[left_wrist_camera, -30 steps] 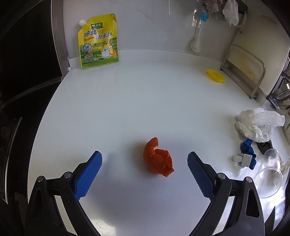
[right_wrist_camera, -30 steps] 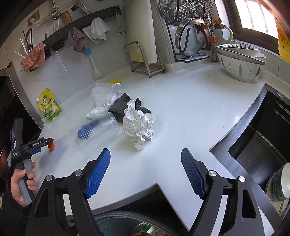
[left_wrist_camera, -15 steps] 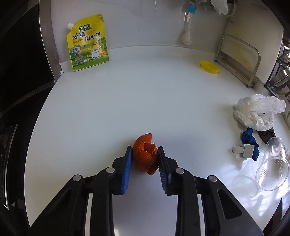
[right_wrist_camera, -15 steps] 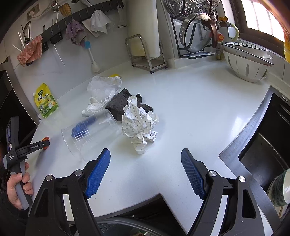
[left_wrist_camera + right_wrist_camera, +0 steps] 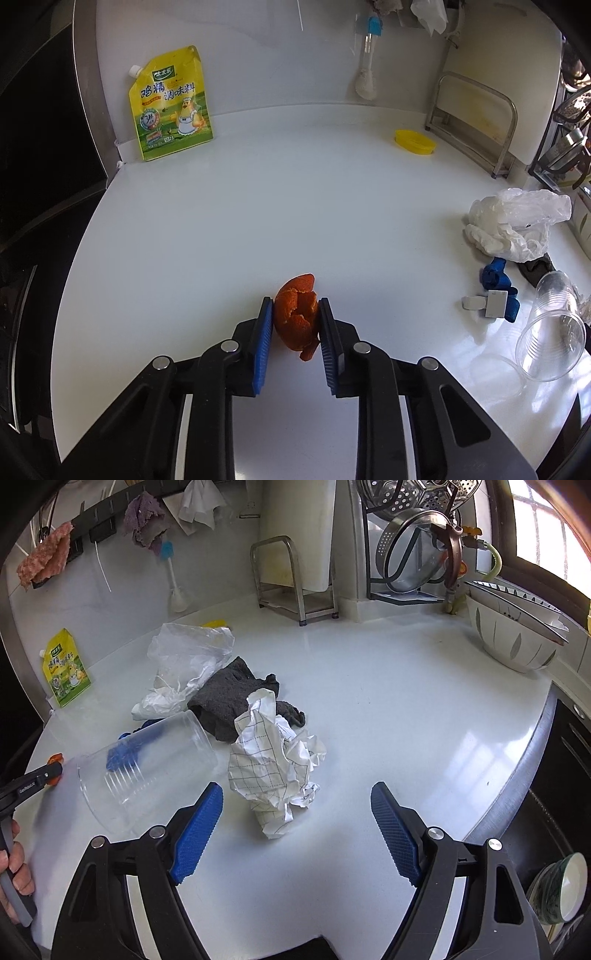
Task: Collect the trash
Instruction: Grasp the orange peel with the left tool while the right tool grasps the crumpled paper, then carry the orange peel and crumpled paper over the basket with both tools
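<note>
Orange peel (image 5: 297, 314) stands upright, pinched between the left gripper (image 5: 295, 325) pads.

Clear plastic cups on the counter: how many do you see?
1: the clear plastic cup lies on its side left of the crumpled paper. Others could hide under the plastic bag.

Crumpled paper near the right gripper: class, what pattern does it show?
White with a dark grid, clearest in the right wrist view.
</note>
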Available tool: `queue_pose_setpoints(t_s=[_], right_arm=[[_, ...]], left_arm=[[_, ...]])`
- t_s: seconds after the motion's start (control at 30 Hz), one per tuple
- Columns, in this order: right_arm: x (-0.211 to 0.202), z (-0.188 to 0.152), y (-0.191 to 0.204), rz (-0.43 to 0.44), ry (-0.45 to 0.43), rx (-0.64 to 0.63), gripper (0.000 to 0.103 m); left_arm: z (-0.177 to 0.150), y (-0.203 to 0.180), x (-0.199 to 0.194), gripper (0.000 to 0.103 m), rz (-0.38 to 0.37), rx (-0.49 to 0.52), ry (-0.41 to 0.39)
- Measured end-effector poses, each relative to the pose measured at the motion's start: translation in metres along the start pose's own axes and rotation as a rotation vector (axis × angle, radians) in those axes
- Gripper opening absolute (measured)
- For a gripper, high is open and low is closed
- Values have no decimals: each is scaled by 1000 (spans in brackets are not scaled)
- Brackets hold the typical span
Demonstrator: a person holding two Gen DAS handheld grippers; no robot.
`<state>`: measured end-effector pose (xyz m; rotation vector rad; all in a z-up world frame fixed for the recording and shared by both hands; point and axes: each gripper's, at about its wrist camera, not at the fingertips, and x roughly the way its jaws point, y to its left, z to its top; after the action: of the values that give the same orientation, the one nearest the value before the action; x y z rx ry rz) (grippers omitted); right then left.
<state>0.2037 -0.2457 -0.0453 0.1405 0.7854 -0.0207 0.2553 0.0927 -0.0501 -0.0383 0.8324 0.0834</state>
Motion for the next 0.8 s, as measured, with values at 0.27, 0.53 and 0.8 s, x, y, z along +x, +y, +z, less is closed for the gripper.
queue_pose_setpoints(t_s=[0.27, 0.53, 0.8], right_arm=[[13, 8, 9, -51, -24, -25, 61], [7, 2, 10, -37, -33, -19, 38], [-23, -17, 6, -9, -63, 1, 38]], left_arm=[[0, -1, -1, 24, -12, 0, -5], [-1, 0, -5, 24, -20, -1, -27], [-11, -7, -28, 23, -39, 23, -33]])
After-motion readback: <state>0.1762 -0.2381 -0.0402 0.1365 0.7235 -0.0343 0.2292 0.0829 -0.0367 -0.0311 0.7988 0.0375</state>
